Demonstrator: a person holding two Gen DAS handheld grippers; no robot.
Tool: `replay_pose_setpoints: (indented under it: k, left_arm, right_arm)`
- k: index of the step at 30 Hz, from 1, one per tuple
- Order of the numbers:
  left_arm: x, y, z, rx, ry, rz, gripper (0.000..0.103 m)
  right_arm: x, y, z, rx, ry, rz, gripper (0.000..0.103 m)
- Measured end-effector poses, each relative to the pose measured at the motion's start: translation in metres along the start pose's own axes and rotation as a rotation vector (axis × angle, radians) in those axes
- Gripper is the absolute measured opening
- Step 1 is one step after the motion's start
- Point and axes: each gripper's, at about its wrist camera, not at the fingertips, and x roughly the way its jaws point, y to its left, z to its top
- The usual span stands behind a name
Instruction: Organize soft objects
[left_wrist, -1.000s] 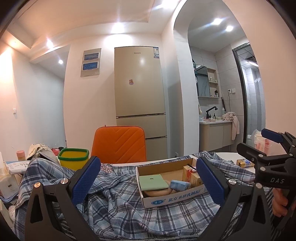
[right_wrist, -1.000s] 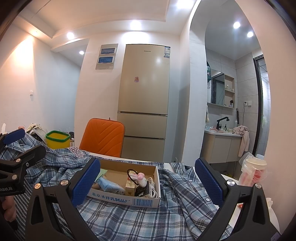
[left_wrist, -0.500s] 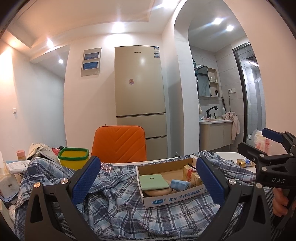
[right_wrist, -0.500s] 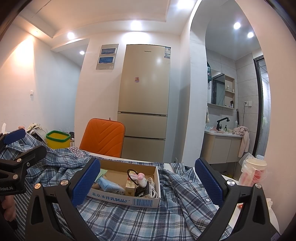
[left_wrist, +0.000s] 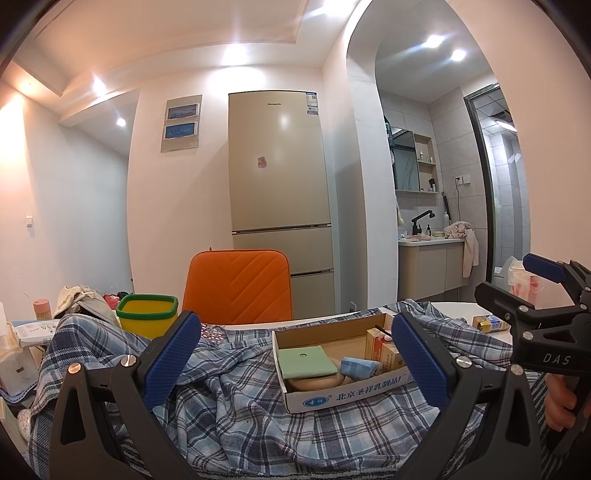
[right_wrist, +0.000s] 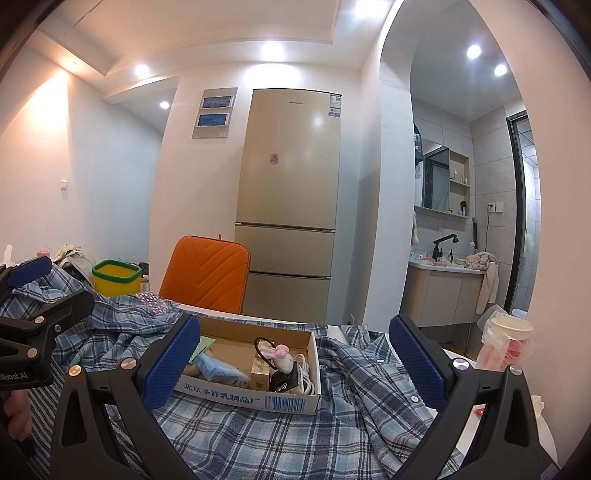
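Observation:
A blue plaid shirt (left_wrist: 251, 413) lies crumpled over the table; it also shows in the right wrist view (right_wrist: 266, 439). A shallow cardboard box (left_wrist: 343, 397) rests on the shirt, also seen from the right wrist (right_wrist: 258, 400). It holds a green cloth (left_wrist: 306, 360), a blue pack (left_wrist: 356, 367), a pink plush toy (right_wrist: 277, 354) and small cartons. My left gripper (left_wrist: 295, 362) is open and empty, above the shirt, in front of the box. My right gripper (right_wrist: 295, 363) is open and empty, also facing the box.
An orange chair (left_wrist: 236, 284) stands behind the table, a fridge (left_wrist: 279, 192) behind it. A yellow bin with green rim (left_wrist: 147, 314) sits at the left. A bagged cup (right_wrist: 506, 343) stands at the right table edge. Clutter lies at the far left.

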Motion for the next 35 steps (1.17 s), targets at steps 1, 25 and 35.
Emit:
replay_pose_setpoints:
  k: [1,25,35]
  left_arm:
    - [-0.0001,-0.0004,-0.0001,0.000,0.000,0.000,0.103]
    - [0.0007,0.0013,-0.0001,0.003,0.002,-0.002,0.103]
    - [0.0012,0.0022,0.0000,0.005,-0.001,-0.006,0.103]
  right_arm:
    - [-0.0001,0.0002,0.0000,0.000,0.001,0.000,0.103]
    - [-0.0001,0.0004,-0.0003,0.000,0.001,0.001,0.103]
    - [-0.0002,0.0003,-0.0004,0.001,-0.001,0.000,0.103]
